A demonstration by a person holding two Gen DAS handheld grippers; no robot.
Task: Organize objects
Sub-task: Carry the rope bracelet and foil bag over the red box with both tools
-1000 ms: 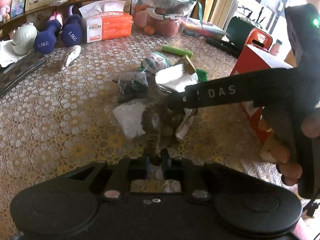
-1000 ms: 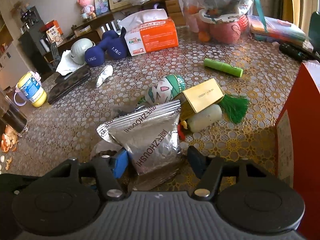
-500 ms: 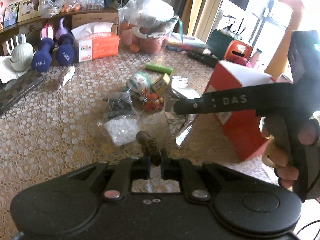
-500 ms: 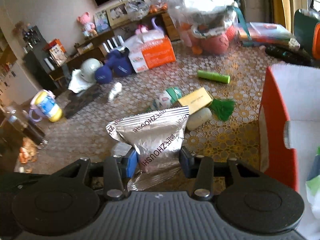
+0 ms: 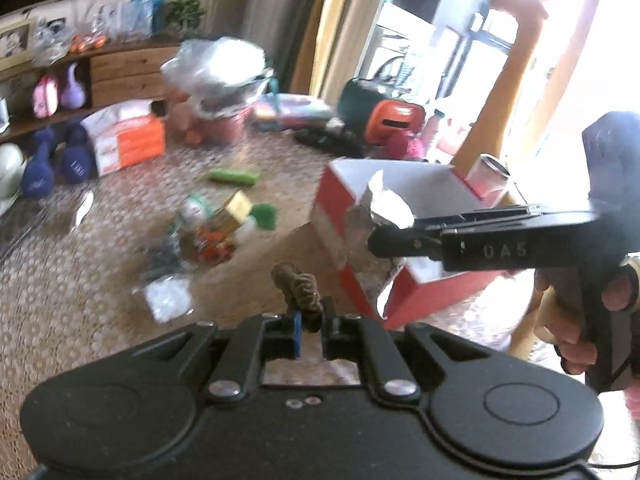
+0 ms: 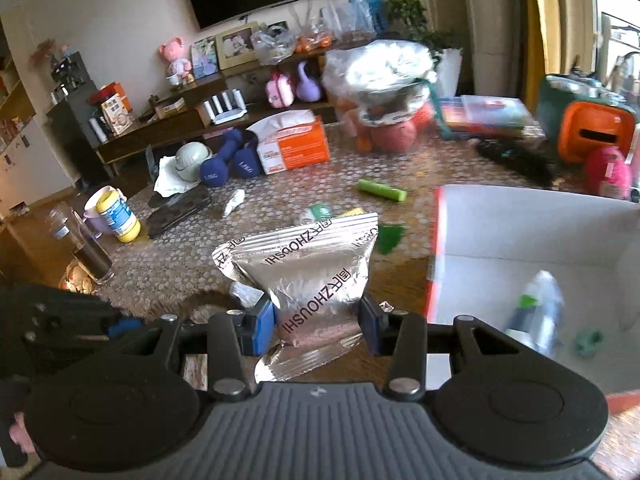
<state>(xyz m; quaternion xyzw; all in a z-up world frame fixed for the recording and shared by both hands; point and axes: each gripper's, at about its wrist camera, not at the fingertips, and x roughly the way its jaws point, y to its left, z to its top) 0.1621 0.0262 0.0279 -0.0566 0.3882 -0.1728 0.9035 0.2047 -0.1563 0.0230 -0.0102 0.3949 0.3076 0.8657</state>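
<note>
My right gripper (image 6: 318,326) is shut on a silver foil snack packet (image 6: 308,268) and holds it in the air just left of the red-and-white open box (image 6: 520,232). In the left wrist view the packet (image 5: 376,216) hangs at the box's near left rim (image 5: 340,196). My left gripper (image 5: 310,330) is shut on a small brown knotted rope piece (image 5: 298,284), raised above the table. A spray bottle (image 6: 536,312) and a small green thing lie inside the box.
Loose items remain in a heap on the lace tablecloth: a small gold box (image 5: 236,204), a clear bag of white bits (image 5: 168,300), a green tube (image 5: 234,176). A tissue box (image 6: 292,144), blue dumbbells (image 6: 228,164) and a fruit bag (image 6: 384,92) stand at the back.
Both grippers have risen from the heap and swung right. The right one carried the foil packet to the box's rim; the left one lifted the rope piece off the table.
</note>
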